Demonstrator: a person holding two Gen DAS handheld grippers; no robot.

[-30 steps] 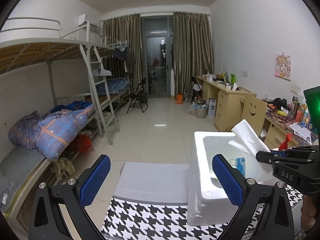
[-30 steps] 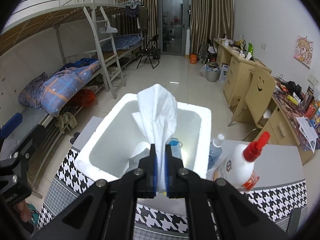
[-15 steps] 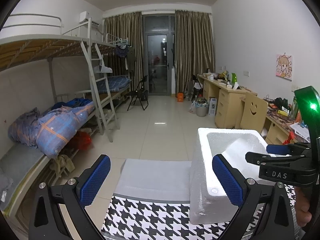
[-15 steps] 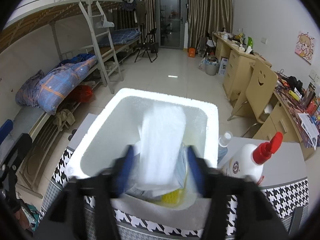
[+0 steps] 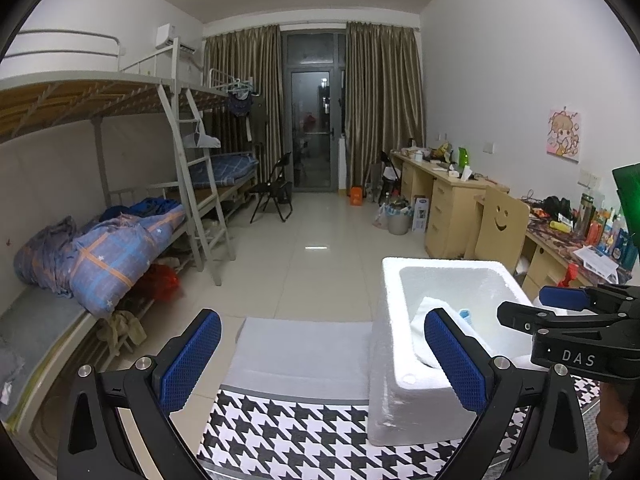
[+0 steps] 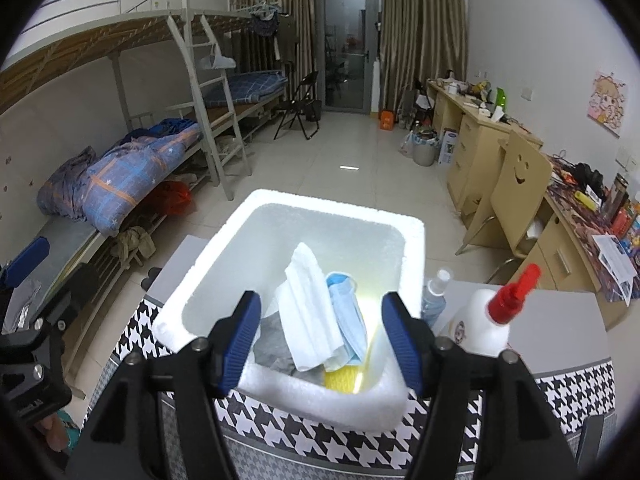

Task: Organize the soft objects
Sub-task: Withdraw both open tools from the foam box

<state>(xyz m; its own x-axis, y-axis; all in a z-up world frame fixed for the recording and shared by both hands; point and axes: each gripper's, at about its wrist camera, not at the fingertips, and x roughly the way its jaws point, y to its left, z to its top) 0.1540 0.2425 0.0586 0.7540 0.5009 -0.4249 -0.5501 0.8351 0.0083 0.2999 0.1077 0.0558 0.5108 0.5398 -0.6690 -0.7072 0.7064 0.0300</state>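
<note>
Released since a second ago, white tissue (image 6: 308, 312) lies in foam box (image 6: 412, 240); both right tool (image 6: 320, 340) and left tool (image 5: 320, 364) gape empty. Withdraw straight up, avoiding the rim.

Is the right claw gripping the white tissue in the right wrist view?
No: the right claw is open and empty, and the white tissue lies loose inside the foam box.

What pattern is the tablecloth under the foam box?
Black-and-white houndstooth tablecloth, clearest in the right wrist view.
</note>
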